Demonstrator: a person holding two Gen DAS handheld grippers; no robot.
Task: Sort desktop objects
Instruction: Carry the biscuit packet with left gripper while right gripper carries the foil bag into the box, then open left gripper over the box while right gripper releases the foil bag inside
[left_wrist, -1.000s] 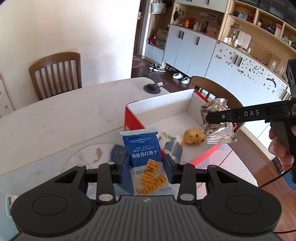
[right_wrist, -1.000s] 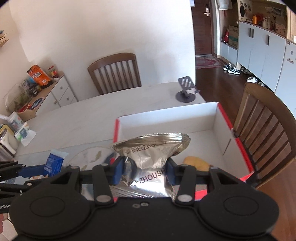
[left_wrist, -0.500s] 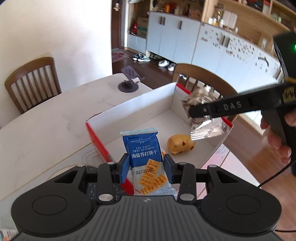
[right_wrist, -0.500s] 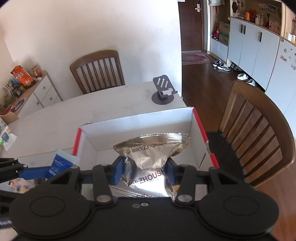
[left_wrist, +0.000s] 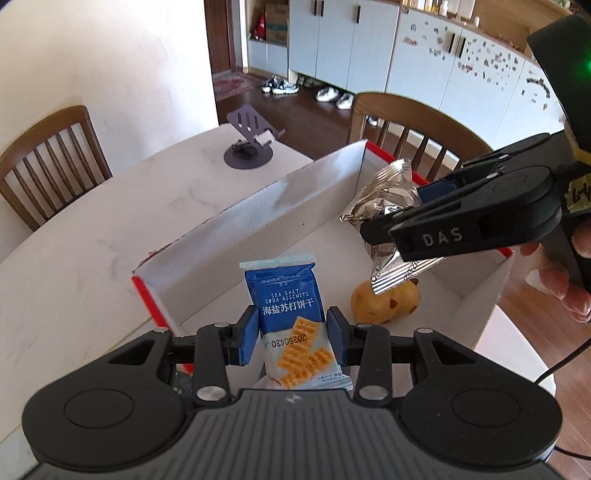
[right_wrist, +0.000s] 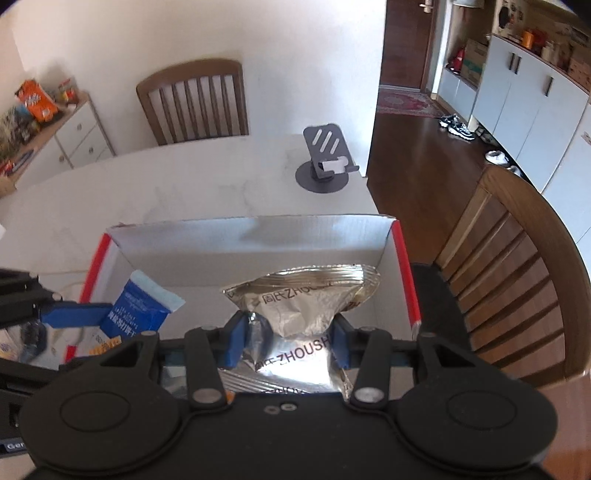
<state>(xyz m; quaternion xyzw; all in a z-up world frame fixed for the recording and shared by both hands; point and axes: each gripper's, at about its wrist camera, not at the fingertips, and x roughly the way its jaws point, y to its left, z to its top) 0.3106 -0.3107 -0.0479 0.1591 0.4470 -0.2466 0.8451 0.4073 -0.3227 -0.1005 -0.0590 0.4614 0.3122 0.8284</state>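
Biscuit packet (left_wrist: 291, 321), clamped in the left claw (left_wrist: 291, 334), and foil snack bag (right_wrist: 295, 314), pinched in the right claw (right_wrist: 287, 345), both hang above the open box (left_wrist: 258, 218), where only a yellow toy (left_wrist: 384, 301) already lies, so both releases remain.

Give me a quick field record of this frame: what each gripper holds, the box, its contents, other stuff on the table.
left gripper: shut on blue soda biscuit packet, over the box's near left corner
right gripper: shut on silver foil bag, over the box
box: open, white inside, red edges, on white table
box contents: yellow hamster-shaped toy on the floor, under the foil bag
also on table: grey phone stand, beyond the box
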